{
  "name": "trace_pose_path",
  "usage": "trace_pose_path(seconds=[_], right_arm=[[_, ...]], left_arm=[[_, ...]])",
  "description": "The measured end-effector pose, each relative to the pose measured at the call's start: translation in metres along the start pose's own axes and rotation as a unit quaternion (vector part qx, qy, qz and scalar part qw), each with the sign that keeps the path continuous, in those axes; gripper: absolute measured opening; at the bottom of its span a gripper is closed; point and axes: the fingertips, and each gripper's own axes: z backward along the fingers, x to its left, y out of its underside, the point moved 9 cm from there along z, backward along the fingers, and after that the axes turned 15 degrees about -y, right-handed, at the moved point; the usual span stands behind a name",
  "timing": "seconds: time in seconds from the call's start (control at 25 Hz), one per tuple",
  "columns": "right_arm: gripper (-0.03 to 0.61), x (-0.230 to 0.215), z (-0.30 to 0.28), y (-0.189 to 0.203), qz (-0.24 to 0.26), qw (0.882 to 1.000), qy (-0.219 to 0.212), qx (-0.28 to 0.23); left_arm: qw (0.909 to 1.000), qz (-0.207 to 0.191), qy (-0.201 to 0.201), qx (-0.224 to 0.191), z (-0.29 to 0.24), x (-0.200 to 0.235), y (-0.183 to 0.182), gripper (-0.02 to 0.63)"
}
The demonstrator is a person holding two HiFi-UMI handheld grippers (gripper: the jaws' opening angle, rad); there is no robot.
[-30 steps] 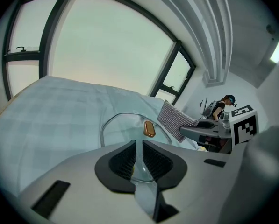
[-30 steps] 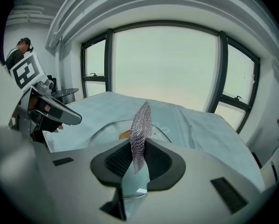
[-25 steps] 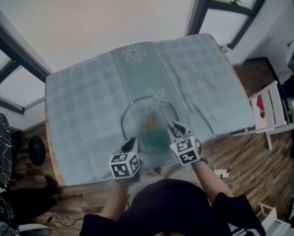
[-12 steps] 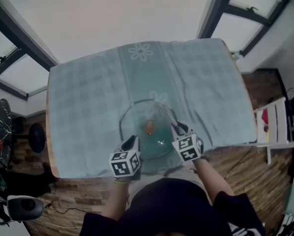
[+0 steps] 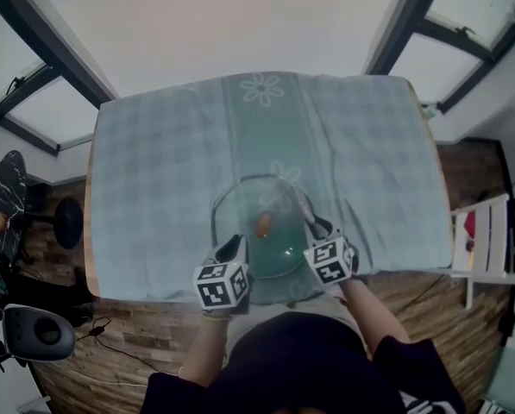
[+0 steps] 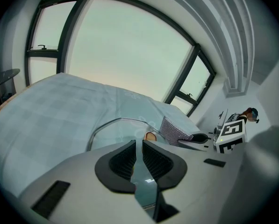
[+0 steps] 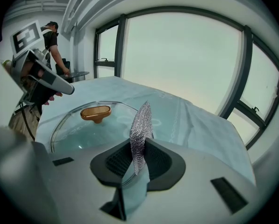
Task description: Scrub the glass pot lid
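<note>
The glass pot lid [image 5: 273, 250] with a brown knob [image 5: 263, 223] lies flat on the teal cloth near the table's front edge. My left gripper [image 5: 232, 250] is at the lid's near-left rim, its jaws nearly together with the rim [image 6: 140, 181] between the pads. My right gripper [image 5: 314, 228] is at the lid's right side, shut on a silver mesh scrubber [image 7: 140, 127] that stands up from the jaws beside the lid [image 7: 78, 134]. The knob [image 7: 96, 112] shows left of the scrubber. In the left gripper view the scrubber [image 6: 174, 130] rests at the lid's far right edge.
The teal checked tablecloth [image 5: 171, 162] covers the whole table. The front edge runs just under my grippers. A white chair [image 5: 486, 240] stands on the right, a black stool [image 5: 65, 222] and a dark round table [image 5: 7, 195] on the left. A person [image 7: 53, 41] stands beyond.
The head camera has shifted, so the table sits a little lower and more centred. Both grippers stay at the lid with the same holds.
</note>
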Motion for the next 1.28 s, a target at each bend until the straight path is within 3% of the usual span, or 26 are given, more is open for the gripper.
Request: trace_pose_path(seconds=[0.48, 1.28], right_arm=[[0.077, 0.018, -0.007, 0.011, 0.060, 0.997, -0.042, 0.004], [0.077, 0.057, 0.007, 0.032, 0.081, 0.993, -0.081, 0.009]], left_arm=[[0.9994, 0.025, -0.024, -0.006, 0.002, -0.004, 0.012, 0.044], [0.9997, 0.015, -0.020, -0.001, 0.017, -0.007, 0.038, 0.044]])
